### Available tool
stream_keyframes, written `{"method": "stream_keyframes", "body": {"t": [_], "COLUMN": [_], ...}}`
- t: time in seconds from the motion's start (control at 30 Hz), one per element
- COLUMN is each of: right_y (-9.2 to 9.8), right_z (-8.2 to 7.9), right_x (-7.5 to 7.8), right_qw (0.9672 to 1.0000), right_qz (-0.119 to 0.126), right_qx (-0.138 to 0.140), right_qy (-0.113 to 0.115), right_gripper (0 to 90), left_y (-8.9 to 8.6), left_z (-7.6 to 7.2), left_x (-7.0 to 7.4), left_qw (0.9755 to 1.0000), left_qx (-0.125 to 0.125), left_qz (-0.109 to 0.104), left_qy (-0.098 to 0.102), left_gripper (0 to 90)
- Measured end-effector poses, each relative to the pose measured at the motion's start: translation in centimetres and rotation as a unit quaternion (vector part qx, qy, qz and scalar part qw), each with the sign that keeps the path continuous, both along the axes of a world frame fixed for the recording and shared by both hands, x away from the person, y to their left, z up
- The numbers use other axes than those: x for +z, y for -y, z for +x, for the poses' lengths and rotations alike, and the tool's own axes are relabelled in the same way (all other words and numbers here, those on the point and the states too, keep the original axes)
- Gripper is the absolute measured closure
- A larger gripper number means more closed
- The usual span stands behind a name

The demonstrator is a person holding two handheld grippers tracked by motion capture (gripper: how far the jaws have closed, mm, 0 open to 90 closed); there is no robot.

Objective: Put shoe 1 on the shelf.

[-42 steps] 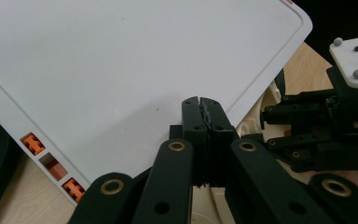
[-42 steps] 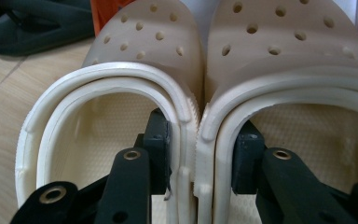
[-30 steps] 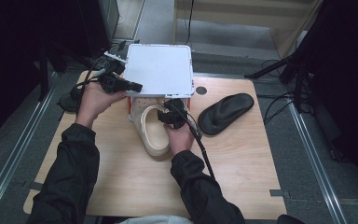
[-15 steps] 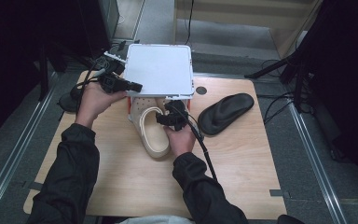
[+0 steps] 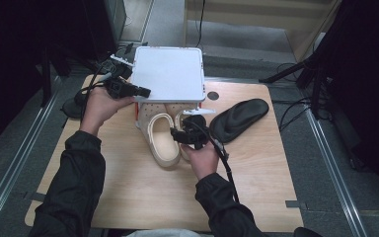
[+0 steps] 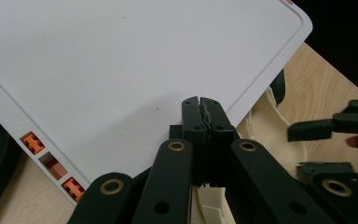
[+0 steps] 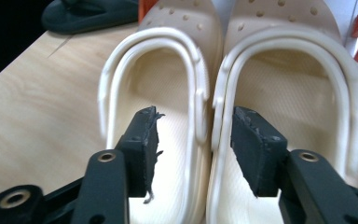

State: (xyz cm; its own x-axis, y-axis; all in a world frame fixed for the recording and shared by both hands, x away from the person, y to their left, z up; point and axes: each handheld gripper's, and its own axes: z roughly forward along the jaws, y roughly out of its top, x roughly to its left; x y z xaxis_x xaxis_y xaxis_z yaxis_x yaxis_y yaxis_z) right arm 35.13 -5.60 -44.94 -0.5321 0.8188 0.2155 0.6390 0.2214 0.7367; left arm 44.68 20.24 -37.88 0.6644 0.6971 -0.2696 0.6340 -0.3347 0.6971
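Near the frame's centre in the high view, the right claw [image 5: 190, 129] hovers over two cream clogs [image 5: 164, 140] lying side by side on the wooden counter [image 5: 128, 187]; its jaws, just closing a little, stand apart astride the clogs' adjoining sides without pressing. Upper left, the left claw [image 5: 139, 92] is clamped tight on the white lid's [image 5: 168, 74] edge.

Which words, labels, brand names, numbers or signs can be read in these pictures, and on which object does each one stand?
None can be read.
White lid: plain, no print; its edge has only orange clips.
Cream clogs: holes and ribbing, no lettering visible.
Black sandal: too small and dark to tell whether it bears any mark.
Wooden table: no label.
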Motion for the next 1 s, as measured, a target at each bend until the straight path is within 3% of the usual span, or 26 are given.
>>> {"method": "stream_keyframes", "body": {"t": [0.13, 0.3, 0.43, 0.63, 0.8, 1.0], "right_y": [0.7, 1.3, 1.6, 2.0, 1.7, 0.7], "right_z": [-2.4, -4.6, -5.9, -7.6, -8.2, -8.2], "right_x": [-0.2, -1.2, -2.1, -4.1, -5.8, -7.0], "right_qw": [0.9997, 0.9994, 0.9992, 0.9984, 0.9980, 0.9964], "right_qz": [-0.006, -0.002, -0.003, -0.006, -0.002, -0.009], "right_qx": [0.019, 0.031, 0.036, 0.040, 0.063, 0.084], "right_qy": [0.014, 0.013, 0.017, 0.041, 0.009, -0.011], "right_gripper": [57.7, 62.5, 66.1, 75.6, 88.7, 90.0], "left_y": [0.0, 0.1, 0.1, 0.1, 0.1, 0.1], "left_z": [0.0, -0.1, -0.1, -0.1, -0.1, -0.1], "left_x": [0.0, 0.0, 0.0, 0.0, 0.0, 0.0], "left_qw": [1.0000, 1.0000, 1.0000, 1.0000, 1.0000, 1.0000], "left_qx": [0.002, 0.002, 0.001, 0.002, 0.003, 0.003], "left_qz": [-0.001, 0.003, 0.001, 0.003, 0.003, 0.003], "left_qy": [-0.001, 0.002, 0.001, 0.001, 0.002, 0.002], "left_gripper": [89.9, 89.9, 89.9, 90.0, 90.0, 90.0]}}
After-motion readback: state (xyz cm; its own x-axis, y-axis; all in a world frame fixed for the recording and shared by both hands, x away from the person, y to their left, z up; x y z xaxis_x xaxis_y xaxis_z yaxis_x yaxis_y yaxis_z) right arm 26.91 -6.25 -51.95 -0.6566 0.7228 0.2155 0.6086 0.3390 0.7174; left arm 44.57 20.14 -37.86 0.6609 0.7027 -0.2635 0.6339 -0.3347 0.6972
